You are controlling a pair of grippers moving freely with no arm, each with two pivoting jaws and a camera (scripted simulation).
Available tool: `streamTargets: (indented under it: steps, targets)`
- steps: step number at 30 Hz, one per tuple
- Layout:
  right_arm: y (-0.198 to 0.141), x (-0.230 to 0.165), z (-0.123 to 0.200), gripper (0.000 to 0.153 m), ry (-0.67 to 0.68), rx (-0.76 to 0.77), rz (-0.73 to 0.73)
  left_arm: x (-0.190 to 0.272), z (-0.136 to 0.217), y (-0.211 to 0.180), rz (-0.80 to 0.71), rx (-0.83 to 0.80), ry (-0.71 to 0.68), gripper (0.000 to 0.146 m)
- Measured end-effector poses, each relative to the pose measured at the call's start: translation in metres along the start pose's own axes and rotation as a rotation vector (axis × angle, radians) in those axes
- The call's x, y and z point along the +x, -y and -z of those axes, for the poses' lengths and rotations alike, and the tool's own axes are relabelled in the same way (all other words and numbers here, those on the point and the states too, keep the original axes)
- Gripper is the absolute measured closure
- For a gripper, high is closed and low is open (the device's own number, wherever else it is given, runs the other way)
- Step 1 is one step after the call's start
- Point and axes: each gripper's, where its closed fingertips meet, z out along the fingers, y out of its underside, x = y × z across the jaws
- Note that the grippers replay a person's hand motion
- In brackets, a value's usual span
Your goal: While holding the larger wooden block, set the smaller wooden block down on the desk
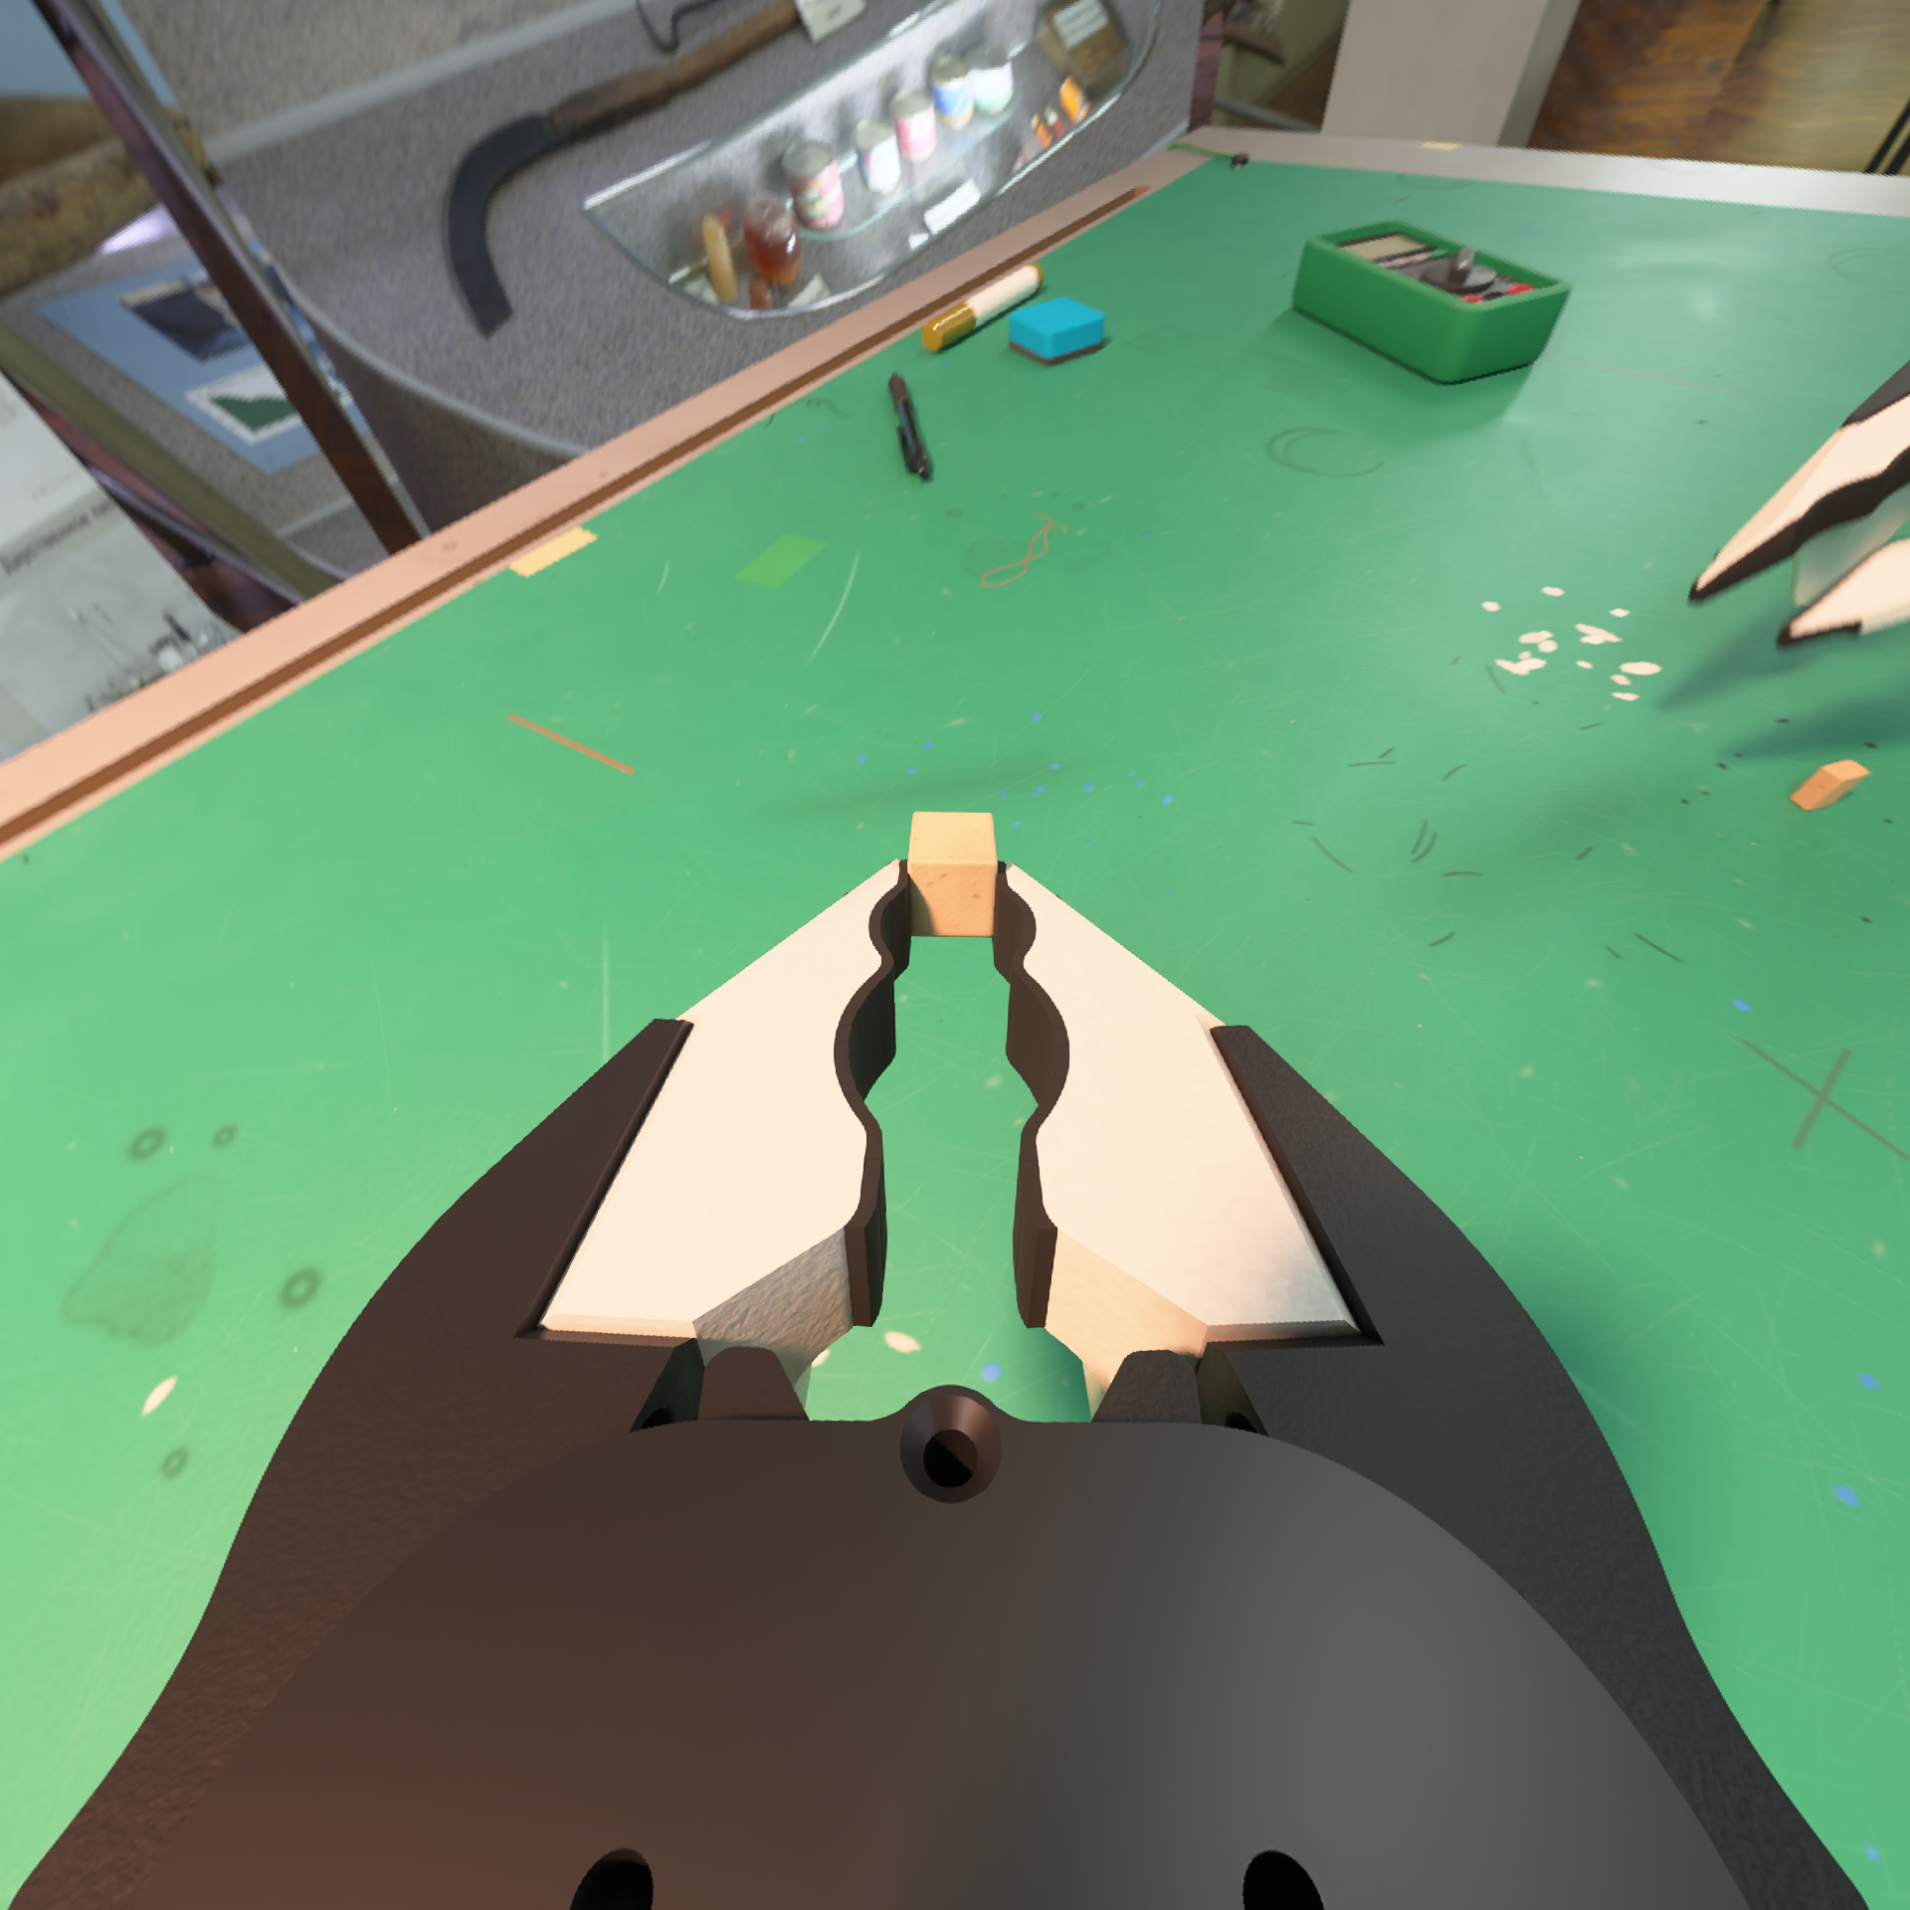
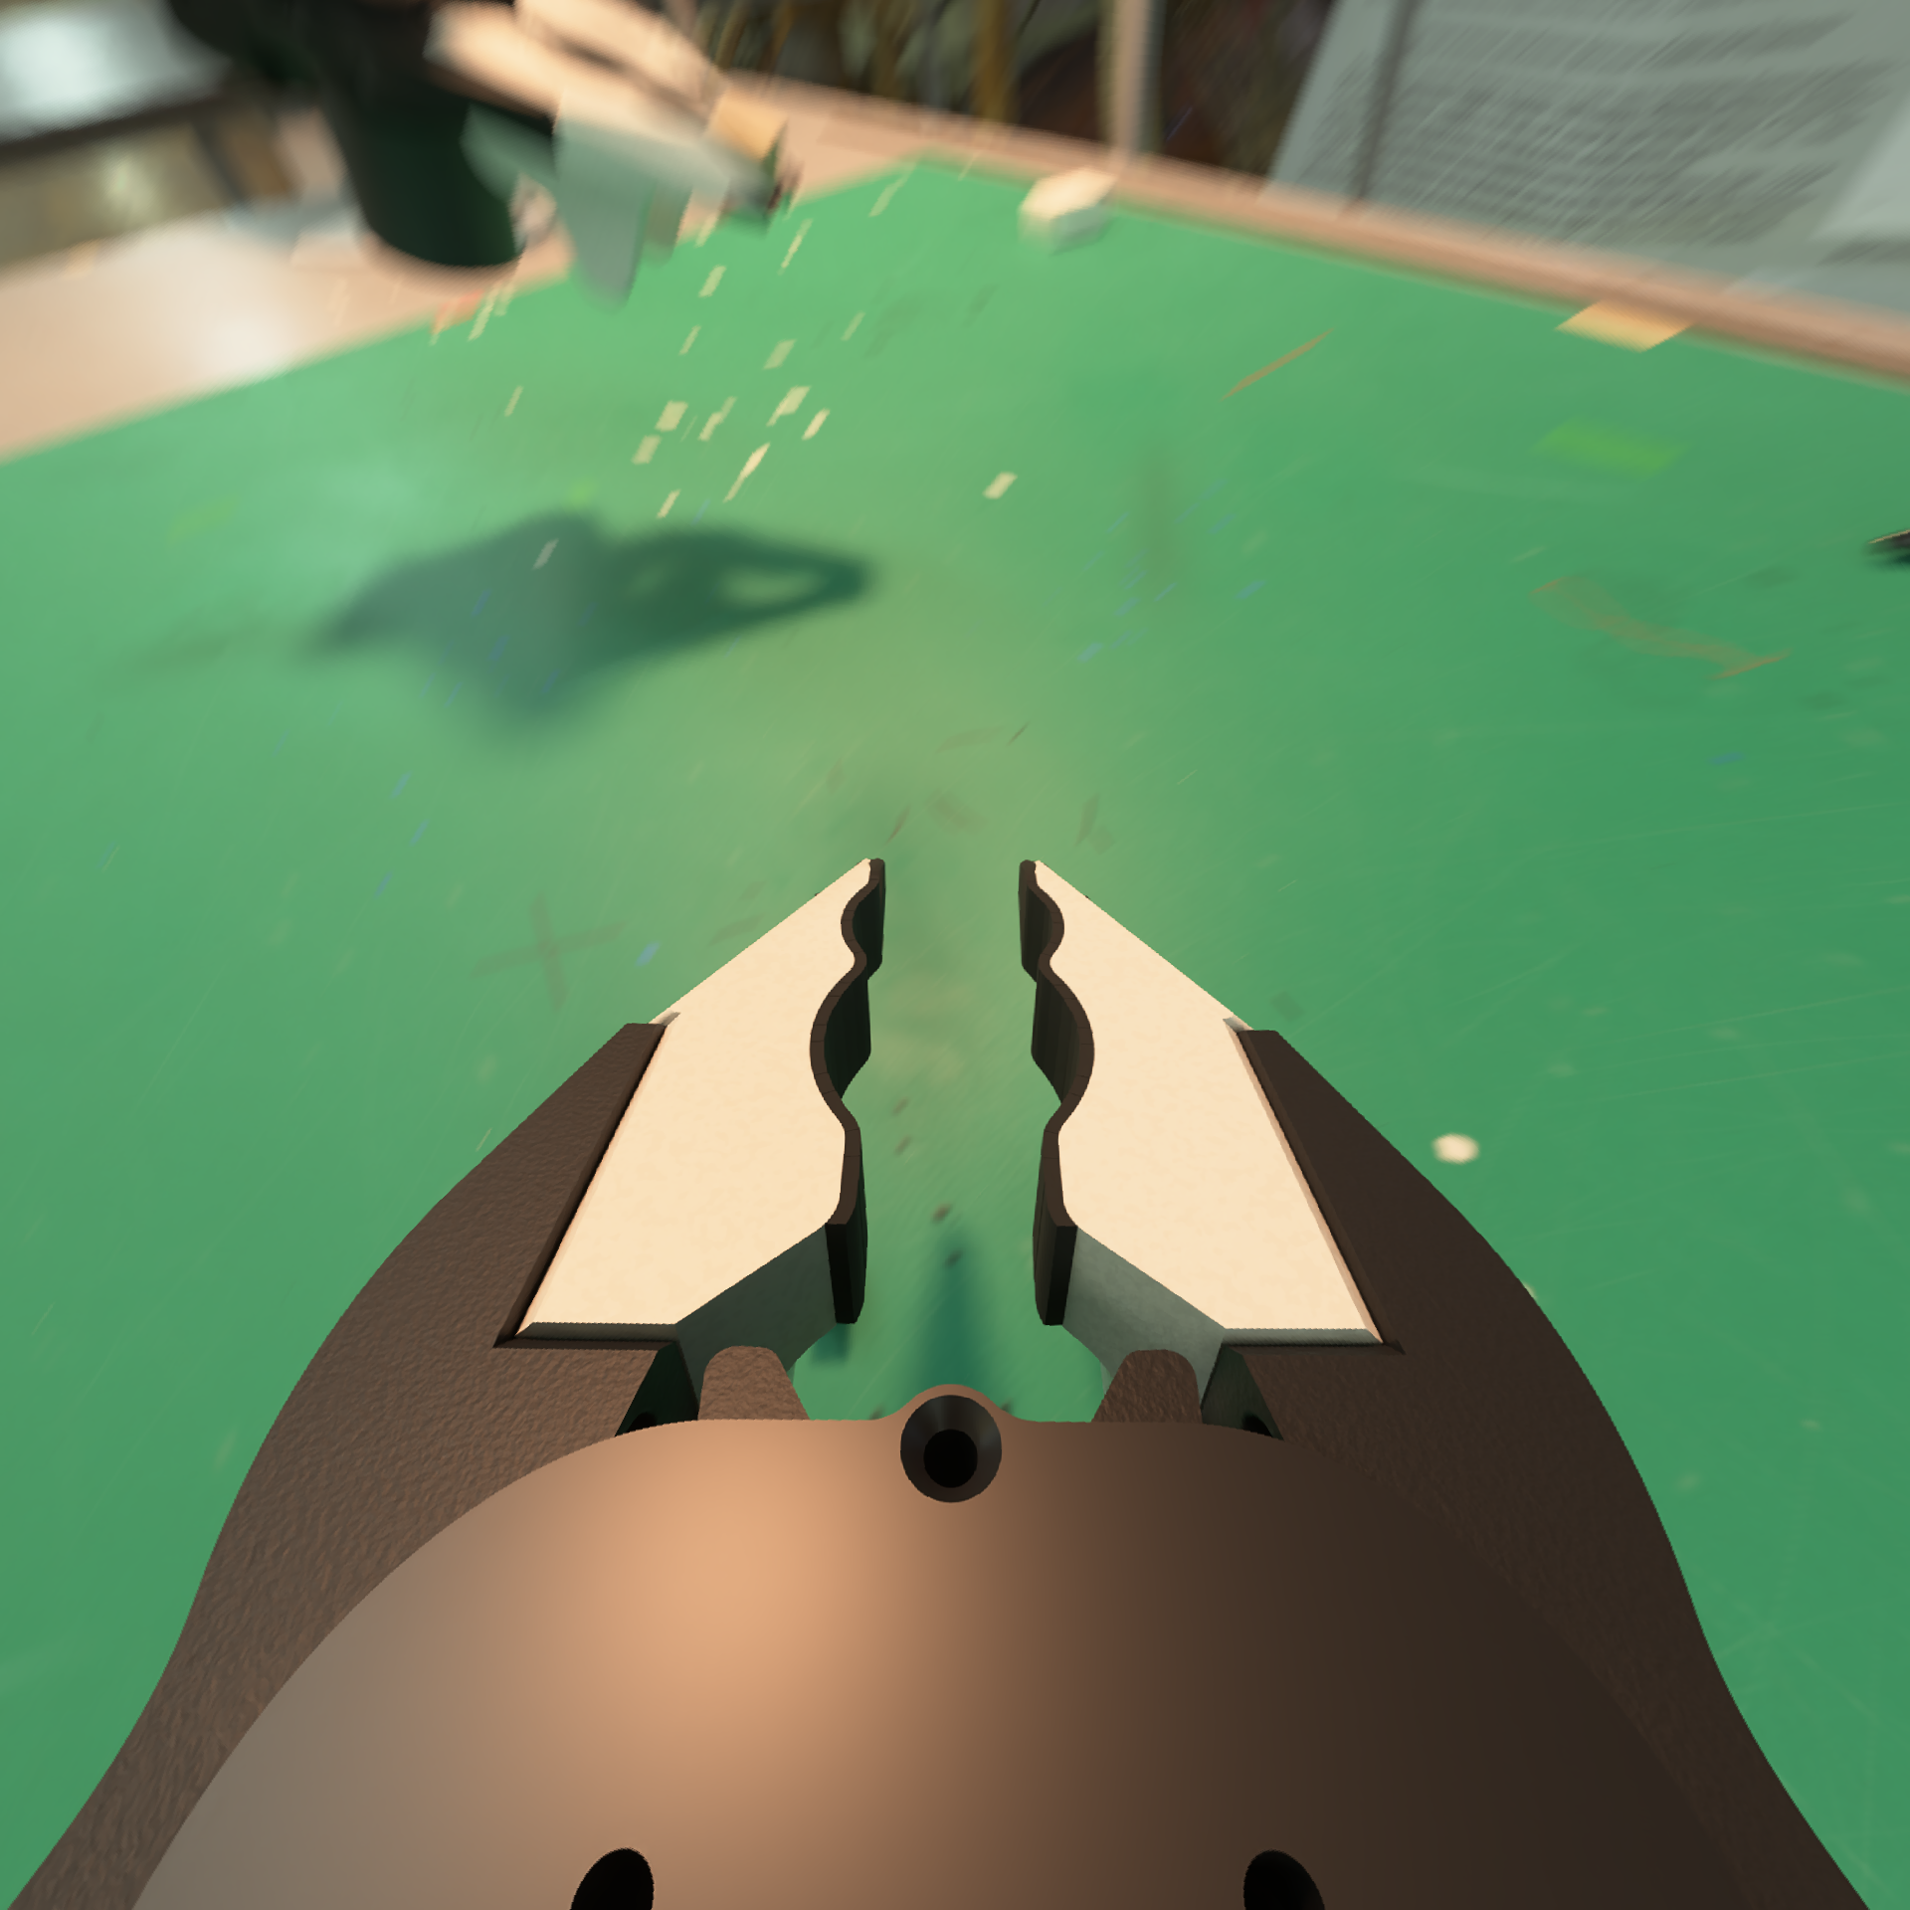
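Note:
My left gripper (image 1: 951,879) is shut on a light wooden cube (image 1: 951,873), the larger block, held at its fingertips above the green desk mat (image 1: 620,982). A smaller wooden block (image 1: 1827,783) lies on the mat at the right, just below my right gripper (image 1: 1742,617). In the right wrist view my right gripper (image 2: 951,868) is open and empty over the mat. That view is blurred. Far off in it are the left gripper (image 2: 641,155) with its cube (image 2: 749,124) and the small block (image 2: 1065,202) on the mat.
A green tray (image 1: 1431,300) of small items stands at the back right. A blue eraser (image 1: 1056,329), a marker (image 1: 982,308) and a black pen (image 1: 910,426) lie near the wooden desk edge (image 1: 310,641). White flecks (image 1: 1571,646) dot the mat.

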Motion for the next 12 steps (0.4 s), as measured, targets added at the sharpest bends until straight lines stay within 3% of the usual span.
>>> streamTargets:
  steps: [4,12]
  targets:
    - [-0.035,-0.042,0.001,0.113,0.147,-0.183,0.062,0.017,0.008,0.014,-0.067,0.057,-0.047,0.132]
    - [-0.063,-0.049,-0.021,0.100,0.094,-0.368,0.212,0.081,0.038,0.047,-0.153,0.213,-0.221,0.132]
